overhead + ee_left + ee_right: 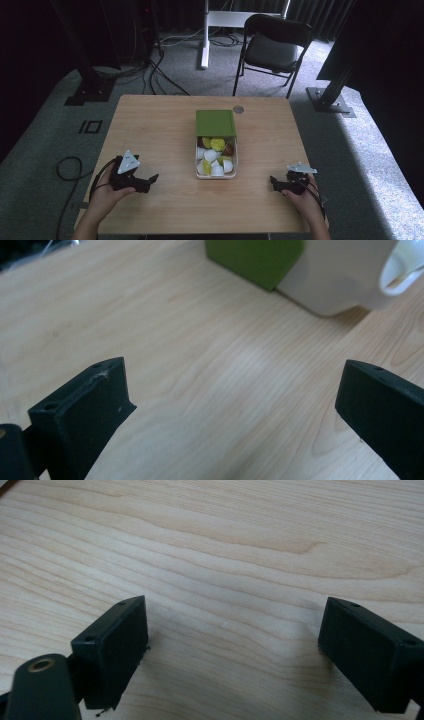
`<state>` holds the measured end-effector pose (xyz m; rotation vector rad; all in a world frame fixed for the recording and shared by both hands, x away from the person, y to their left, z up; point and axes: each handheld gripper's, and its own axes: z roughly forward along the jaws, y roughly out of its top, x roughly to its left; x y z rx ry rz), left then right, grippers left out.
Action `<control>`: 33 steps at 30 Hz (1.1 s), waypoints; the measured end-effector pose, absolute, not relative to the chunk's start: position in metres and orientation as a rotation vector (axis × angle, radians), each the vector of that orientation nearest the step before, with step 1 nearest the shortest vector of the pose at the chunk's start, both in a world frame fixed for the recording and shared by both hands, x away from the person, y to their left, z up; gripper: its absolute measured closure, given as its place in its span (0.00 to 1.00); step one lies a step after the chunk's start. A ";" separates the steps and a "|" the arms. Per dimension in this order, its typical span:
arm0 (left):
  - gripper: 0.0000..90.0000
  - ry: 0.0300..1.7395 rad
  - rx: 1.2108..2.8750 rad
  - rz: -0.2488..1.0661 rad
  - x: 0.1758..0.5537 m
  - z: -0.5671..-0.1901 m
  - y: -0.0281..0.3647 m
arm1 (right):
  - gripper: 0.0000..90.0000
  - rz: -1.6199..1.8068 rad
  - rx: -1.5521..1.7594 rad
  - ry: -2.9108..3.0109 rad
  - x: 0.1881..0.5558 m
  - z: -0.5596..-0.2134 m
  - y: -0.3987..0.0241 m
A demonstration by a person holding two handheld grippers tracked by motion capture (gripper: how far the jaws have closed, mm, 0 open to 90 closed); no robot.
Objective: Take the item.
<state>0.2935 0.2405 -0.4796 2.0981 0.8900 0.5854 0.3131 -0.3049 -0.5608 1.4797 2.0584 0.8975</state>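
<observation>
Both grippers rest on the desk, either side of a box of small cups.

The white box [216, 159] sits mid-desk [150, 120], its green lid [215, 123] slid back over the far end, cups [210, 155] showing inside. The left gripper [145, 182] and right gripper [274, 182] each have their fingers apart, holding nothing. A good start is probably to bring one gripper in level from the side, steady the box wall, and only then close on a single cup.
</observation>
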 end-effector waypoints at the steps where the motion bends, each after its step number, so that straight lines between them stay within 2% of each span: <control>1: 0.02 0.870 2.102 0.586 0.294 -0.477 0.237 | 0.14 0.897 1.478 2.059 0.313 -0.561 -0.305; 23: 0.02 0.564 2.143 0.554 0.311 -0.426 0.165 | 0.14 0.896 1.479 2.058 0.313 -0.561 -0.305; 33: 0.02 0.435 2.166 0.534 0.315 -0.417 0.128 | 0.14 0.896 1.478 2.059 0.313 -0.561 -0.305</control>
